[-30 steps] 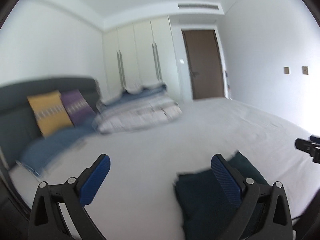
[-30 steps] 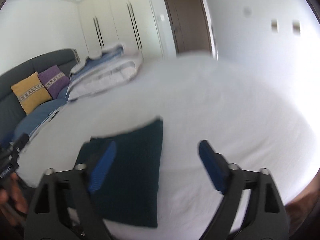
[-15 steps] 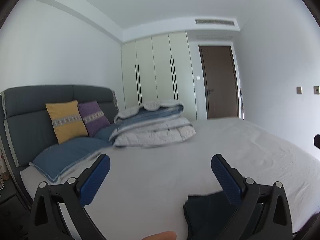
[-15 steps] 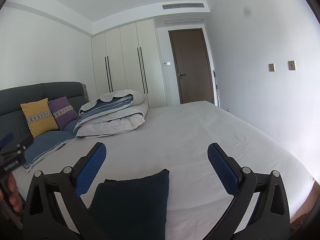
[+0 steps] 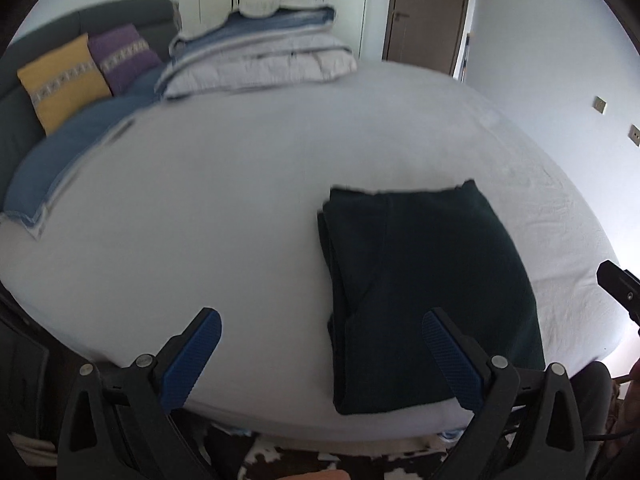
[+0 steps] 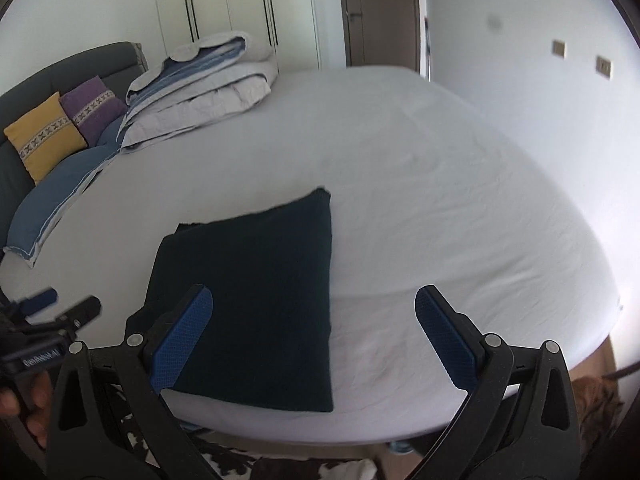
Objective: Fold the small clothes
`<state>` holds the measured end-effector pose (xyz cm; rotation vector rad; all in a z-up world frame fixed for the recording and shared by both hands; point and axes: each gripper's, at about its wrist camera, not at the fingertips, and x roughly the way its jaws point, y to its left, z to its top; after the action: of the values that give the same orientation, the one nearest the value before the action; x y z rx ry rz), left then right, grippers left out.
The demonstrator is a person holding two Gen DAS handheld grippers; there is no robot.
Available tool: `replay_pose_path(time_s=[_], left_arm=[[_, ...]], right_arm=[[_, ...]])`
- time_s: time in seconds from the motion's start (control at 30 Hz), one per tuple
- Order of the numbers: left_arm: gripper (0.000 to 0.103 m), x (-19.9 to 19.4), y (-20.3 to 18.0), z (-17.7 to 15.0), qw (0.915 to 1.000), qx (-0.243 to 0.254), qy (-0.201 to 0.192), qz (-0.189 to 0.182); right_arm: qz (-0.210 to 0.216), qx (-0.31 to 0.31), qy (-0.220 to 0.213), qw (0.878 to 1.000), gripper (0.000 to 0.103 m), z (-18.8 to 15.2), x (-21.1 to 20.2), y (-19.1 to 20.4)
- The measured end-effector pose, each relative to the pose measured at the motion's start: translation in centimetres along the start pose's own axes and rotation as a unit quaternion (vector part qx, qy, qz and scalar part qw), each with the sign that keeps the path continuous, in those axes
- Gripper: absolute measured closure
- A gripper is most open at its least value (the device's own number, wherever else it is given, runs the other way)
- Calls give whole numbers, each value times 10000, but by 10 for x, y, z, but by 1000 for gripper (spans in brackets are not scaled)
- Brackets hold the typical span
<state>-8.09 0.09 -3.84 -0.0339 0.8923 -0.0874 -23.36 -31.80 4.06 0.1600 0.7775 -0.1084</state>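
Note:
A folded dark teal garment point(image 5: 428, 288) lies flat on the white bed sheet point(image 5: 224, 208) close to the near edge. My left gripper point(image 5: 320, 334) hovers open above that edge, its right finger over the garment's near left part, nothing between the blue pads. The right wrist view shows the same garment point(image 6: 256, 300) as a neat rectangle. My right gripper point(image 6: 314, 320) is open wide above its near right corner, with nothing held. The left gripper's fingertips point(image 6: 64, 308) show at that view's left edge, held by a hand.
A folded grey and blue duvet point(image 6: 204, 88) lies at the head of the bed, with blue pillows point(image 6: 60, 196), a yellow cushion point(image 6: 42, 136) and a purple cushion point(image 6: 92, 104) against the dark headboard. Wardrobes and a brown door stand behind. A patterned rug point(image 5: 332, 464) lies below the bed edge.
Both cameras tipped up toward the room half a second ago and have now tilted back down onto the bed. The garment lies as before. Both grippers remain open.

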Motion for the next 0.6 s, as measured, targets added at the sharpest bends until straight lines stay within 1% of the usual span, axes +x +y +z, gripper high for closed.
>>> replay_pose_path(time_s=[0.07, 0.2, 0.23, 0.6], left_arm=[[0, 8, 2, -4, 9999, -66, 131, -18], [0, 12, 2, -5, 9998, -3, 96, 191], [0, 11, 2, -5, 9998, -11, 96, 197], [0, 13, 4, -6, 9997, -47, 98, 231]], right_arm=[[-6, 85, 162, 9998, 0, -5, 13, -1], [2, 118, 266, 9996, 0, -15, 36, 4], [-7, 98, 284, 9995, 0, -6, 52, 6], [-31, -143, 356, 9993, 0, -13, 57, 18]])
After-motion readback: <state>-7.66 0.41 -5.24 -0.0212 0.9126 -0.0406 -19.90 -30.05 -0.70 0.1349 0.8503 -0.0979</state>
